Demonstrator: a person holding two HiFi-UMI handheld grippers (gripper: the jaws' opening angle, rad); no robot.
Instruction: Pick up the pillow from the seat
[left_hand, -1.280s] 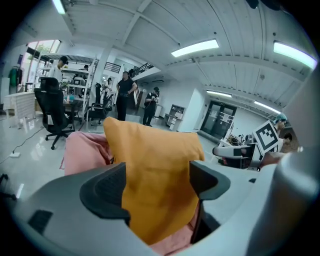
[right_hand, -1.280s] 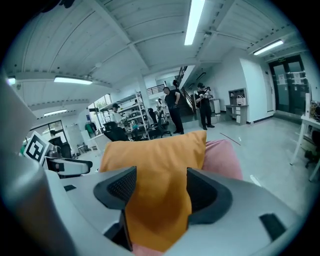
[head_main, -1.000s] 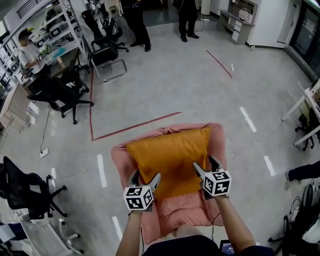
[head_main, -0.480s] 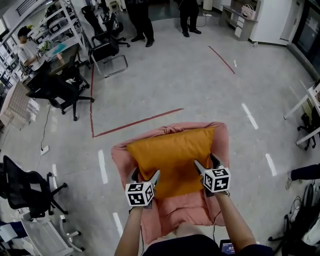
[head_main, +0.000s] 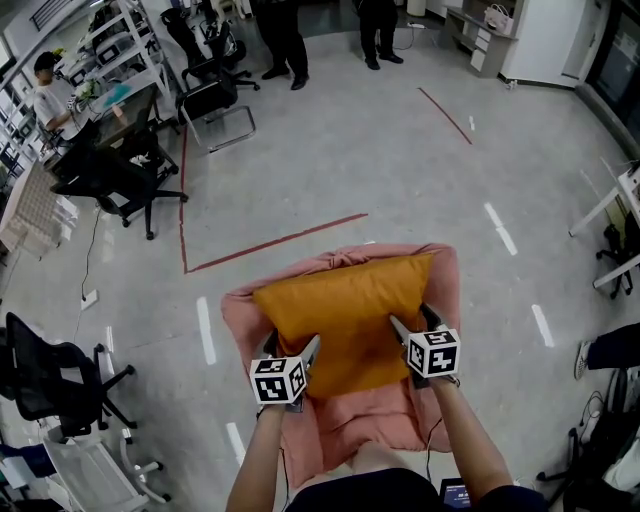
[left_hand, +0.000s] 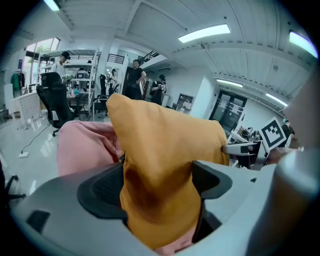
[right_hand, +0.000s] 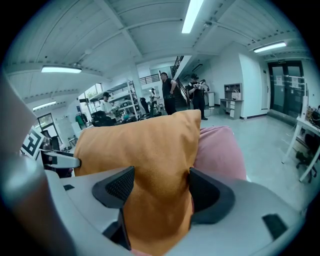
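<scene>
An orange pillow (head_main: 345, 310) leans against the back of a pink armchair (head_main: 352, 425), straight below me. My left gripper (head_main: 290, 350) is shut on the pillow's near left corner. My right gripper (head_main: 413, 326) is shut on its near right corner. In the left gripper view the orange pillow (left_hand: 160, 145) fills the gap in the left gripper (left_hand: 157, 187), with the pink armchair (left_hand: 82, 147) behind it. The right gripper view shows the same pillow (right_hand: 145, 145) bunched in the right gripper (right_hand: 156, 190), beside the pink armchair's arm (right_hand: 220, 150).
Black office chairs (head_main: 55, 385) stand at the left and by a desk (head_main: 120, 175) farther back. Two people (head_main: 280, 40) stand at the far end. A red tape line (head_main: 270, 243) crosses the grey floor. A white table leg (head_main: 600, 215) is at the right.
Both grippers have edged slightly away from me along the pillow's near corners. The pillow and armchair look much the same.
</scene>
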